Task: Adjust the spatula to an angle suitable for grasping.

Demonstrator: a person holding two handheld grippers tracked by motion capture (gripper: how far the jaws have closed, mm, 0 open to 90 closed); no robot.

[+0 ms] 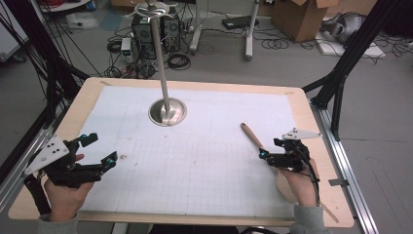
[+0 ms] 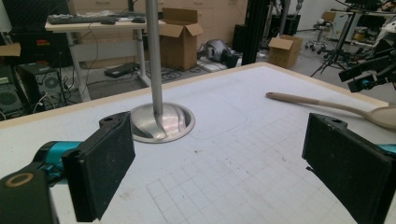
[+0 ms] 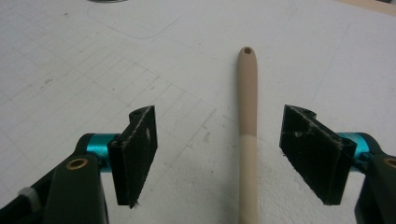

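Observation:
A wooden spoon (image 1: pixel 251 134) lies on the white gridded mat (image 1: pixel 204 165) at the right, its handle end pointing to the far left. Its bowl is partly hidden under the person's right hand. My right gripper (image 1: pixel 270 148) hovers over the handle and is open. In the right gripper view the handle (image 3: pixel 247 102) runs between the jaws of the right gripper (image 3: pixel 219 149), nearer the right one, and neither pad touches it. My left gripper (image 1: pixel 101 148) is held at the front left, open with nothing in it (image 2: pixel 224 158). From there the spoon (image 2: pixel 317 101) shows far to the right.
A metal stand with a round base (image 1: pixel 168 112) and a tall pole (image 1: pixel 159 58) rises at the mat's far middle. The wooden table edge (image 1: pixel 195 84) frames the mat. Beyond it lie cables, computer towers (image 1: pixel 146 36) and cardboard boxes (image 1: pixel 302 17) on the floor.

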